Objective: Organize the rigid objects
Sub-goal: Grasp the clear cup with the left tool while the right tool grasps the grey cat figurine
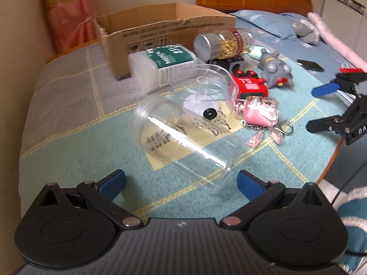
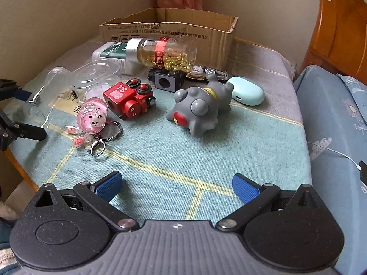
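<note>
A clear plastic cup lies on its side just ahead of my open, empty left gripper. Behind it lie a clear lid, a red toy train, a pink keychain bottle, a grey toy figure, a jar of gold capsules and a white medical bottle. My right gripper is open and empty over bare cloth. Ahead of it lie the grey figure, the red train, the pink keychain, the capsule jar and a mint case.
An open cardboard box stands at the back of the table, also in the right wrist view. A small black cube sits behind the train. The table edge runs on the right, with a blue-covered bed beyond it.
</note>
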A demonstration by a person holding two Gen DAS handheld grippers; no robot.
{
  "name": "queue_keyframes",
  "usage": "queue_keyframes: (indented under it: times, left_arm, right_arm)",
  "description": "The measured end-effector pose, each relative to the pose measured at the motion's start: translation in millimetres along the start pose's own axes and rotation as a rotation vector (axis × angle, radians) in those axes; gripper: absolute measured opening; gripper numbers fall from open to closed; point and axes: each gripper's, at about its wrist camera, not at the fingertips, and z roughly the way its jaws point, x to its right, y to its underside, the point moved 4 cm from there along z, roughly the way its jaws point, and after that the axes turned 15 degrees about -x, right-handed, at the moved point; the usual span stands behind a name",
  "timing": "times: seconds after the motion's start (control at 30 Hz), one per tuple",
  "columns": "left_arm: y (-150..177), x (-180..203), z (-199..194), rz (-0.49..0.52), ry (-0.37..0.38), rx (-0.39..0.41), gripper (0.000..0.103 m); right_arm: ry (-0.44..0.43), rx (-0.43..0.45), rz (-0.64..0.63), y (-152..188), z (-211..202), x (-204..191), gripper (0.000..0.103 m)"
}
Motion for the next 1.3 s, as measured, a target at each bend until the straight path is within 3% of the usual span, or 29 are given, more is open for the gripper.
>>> queue_keyframes:
  times: [0.37,0.63,0.93,1.3]
  left_arm:
    - [-29,-3,11,0.066,0.02,0.003,0.103]
    - [-33,3,7,0.113,-0.044,0.026,0.102]
    - [-33,2,-4,0.042,-0.051,0.066,0.102]
    - [-36,1,-5,-0.009,-0.053,0.068,0.102]
  right_arm:
    - [0.004,0.039,0.012,-1,3,0,0.103]
    - [-0.011,0.071,-0.022,0,4,2,0.103]
    - [-0.058,0.082,-0.113,-8,10,24,0.103]
    - [-0.121,0.069,-0.256,-49,30,41,0.103]
